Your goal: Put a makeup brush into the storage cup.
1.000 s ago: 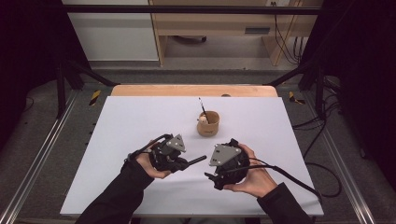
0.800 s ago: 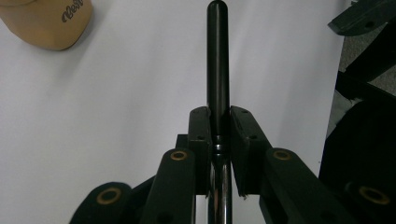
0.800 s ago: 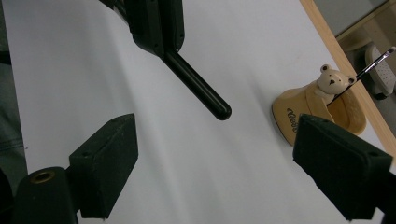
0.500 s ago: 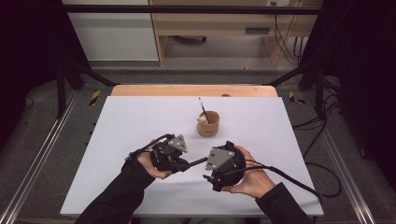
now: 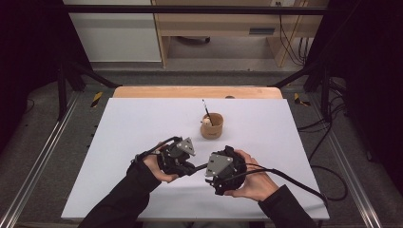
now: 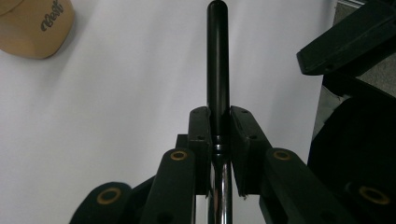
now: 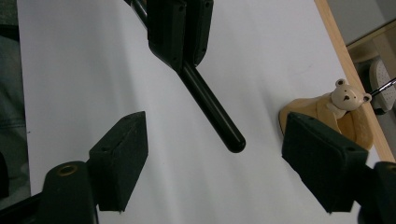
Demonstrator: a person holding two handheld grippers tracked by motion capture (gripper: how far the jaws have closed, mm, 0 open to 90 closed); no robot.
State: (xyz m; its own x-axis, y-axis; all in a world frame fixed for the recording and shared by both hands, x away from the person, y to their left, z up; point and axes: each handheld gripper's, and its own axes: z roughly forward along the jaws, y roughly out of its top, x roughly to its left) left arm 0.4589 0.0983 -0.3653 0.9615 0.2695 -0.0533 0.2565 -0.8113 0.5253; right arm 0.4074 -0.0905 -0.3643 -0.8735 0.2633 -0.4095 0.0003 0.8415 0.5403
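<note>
My left gripper (image 5: 190, 167) (image 6: 219, 112) is shut on a slim tool with a black handle (image 6: 218, 56) and a metal shaft. The handle (image 5: 200, 167) sticks out to the right, toward my right gripper (image 5: 211, 172). In the right gripper view the handle's rounded tip (image 7: 236, 142) hangs between the two wide-set jaws of the right gripper (image 7: 215, 119), touching neither pad. Those jaws have just been closing, with the handle between them but not gripped. Both grippers sit low over the white table's (image 5: 142, 123) front middle.
A small wooden cup (image 5: 212, 126) (image 7: 327, 112) stands behind the grippers near the table's middle, with a little bear figure (image 7: 345, 93) and a thin utensil (image 5: 206, 110) in it. Cables trail off to the right. The table's wooden back edge (image 5: 190, 91) lies beyond.
The right gripper has edged a little to the left, closer to the handle held by the left gripper. The left gripper and the cup have stayed put.
</note>
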